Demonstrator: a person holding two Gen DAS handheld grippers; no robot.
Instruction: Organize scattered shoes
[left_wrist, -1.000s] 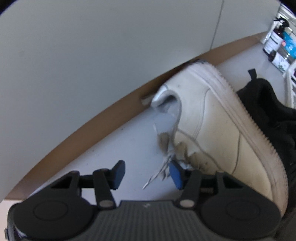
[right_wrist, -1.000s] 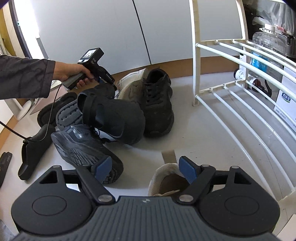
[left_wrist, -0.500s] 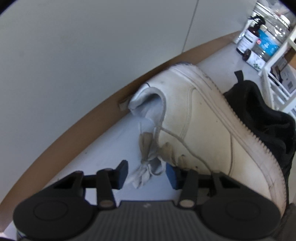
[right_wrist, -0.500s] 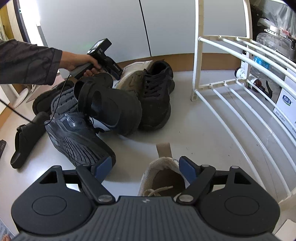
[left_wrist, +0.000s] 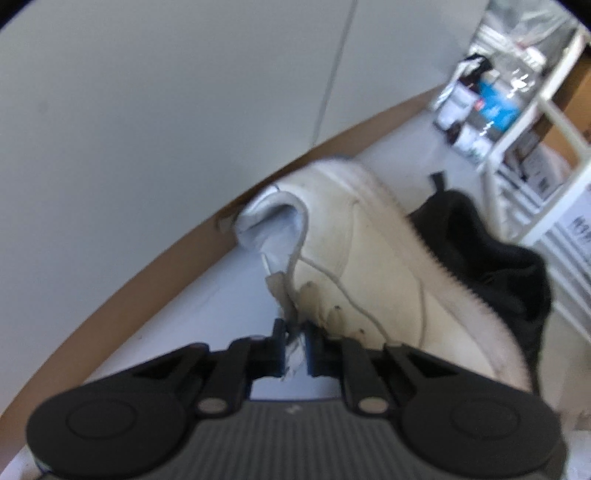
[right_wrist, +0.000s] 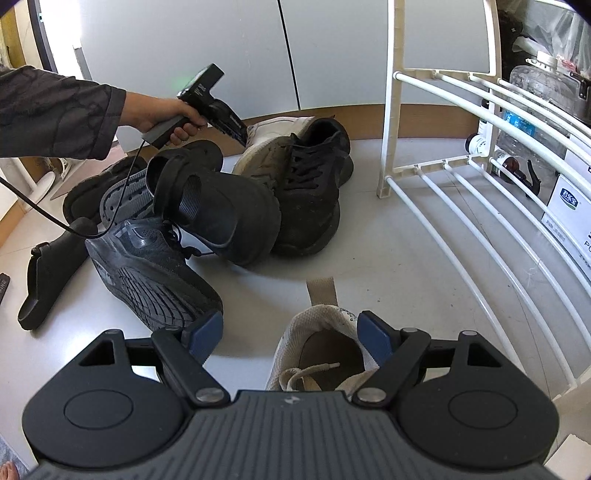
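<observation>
A: We are looking along the left tool, and its jaws are pinched together on the frayed lace of the white sneaker. The picture is blurring a little here.

B: That sneaker is lying on its side on the pale floor, close to the brown skirting under the grey wall. A black shoe is pressing against its sole.

A: We are holding the right tool with its jaws standing wide apart, gripping nothing. A beige sneaker is sitting just under and between them, heel towards the room, and we are not seeing either pad touching it.

B: From that side a hand in a dark sleeve is carrying the other tool down at the white sneaker, at the back of the shoe heap.

A: In the heap a black clog is resting on a dark sneaker turned sole-up, beside a black lace-up shoe. A black slide sandal is lying apart to the left.

B: The white wire shoe rack is standing to the right of the heap.
</observation>
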